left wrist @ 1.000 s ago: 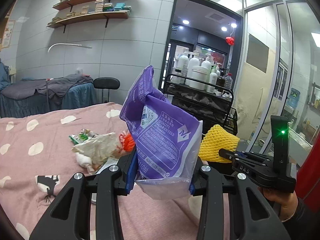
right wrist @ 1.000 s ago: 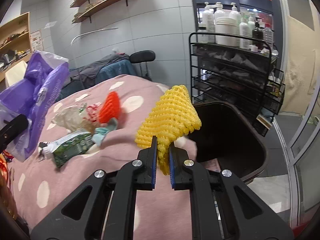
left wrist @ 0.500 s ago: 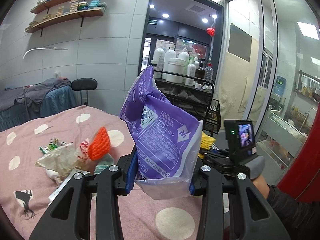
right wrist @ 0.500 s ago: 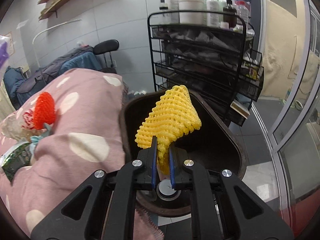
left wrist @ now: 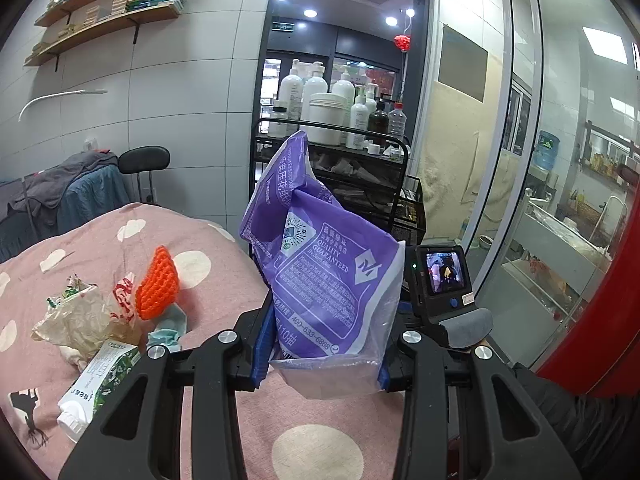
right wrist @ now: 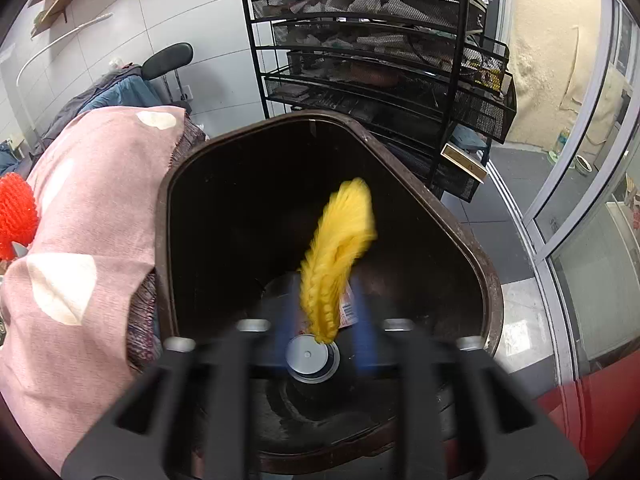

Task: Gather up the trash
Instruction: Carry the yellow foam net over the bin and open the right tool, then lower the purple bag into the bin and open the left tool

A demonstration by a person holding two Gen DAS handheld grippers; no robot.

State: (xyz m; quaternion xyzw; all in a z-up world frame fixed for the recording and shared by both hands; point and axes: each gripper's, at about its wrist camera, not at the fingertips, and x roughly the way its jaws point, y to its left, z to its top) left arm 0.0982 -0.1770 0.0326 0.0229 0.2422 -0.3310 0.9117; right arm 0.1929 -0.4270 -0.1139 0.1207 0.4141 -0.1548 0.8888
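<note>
My left gripper (left wrist: 322, 364) is shut on a purple plastic wrapper (left wrist: 320, 280) that stands up above the pink spotted bed (left wrist: 120, 232). On the bed to its left lie an orange foam net (left wrist: 158, 284), a crumpled clear bag (left wrist: 80, 324), a teal scrap (left wrist: 168, 326) and a green-white carton (left wrist: 100, 384). My right gripper (right wrist: 320, 320) hangs over the dark brown bin (right wrist: 460, 236); its jaws are opening. The yellow foam net (right wrist: 336, 252), blurred, drops free between them into the bin. The orange foam net (right wrist: 16, 216) shows at the left edge.
A black wire rack (right wrist: 380, 60) with bottles (left wrist: 332, 108) stands right behind the bin. A glass partition (left wrist: 560, 200) runs on the right. A black stool (left wrist: 144, 160) and a bed with dark covers (left wrist: 60, 188) sit by the tiled wall.
My right gripper moved from above the bed to over the bin, tilted down, and let go of the yellow net. The left gripper swung right, still holding the purple wrapper.
</note>
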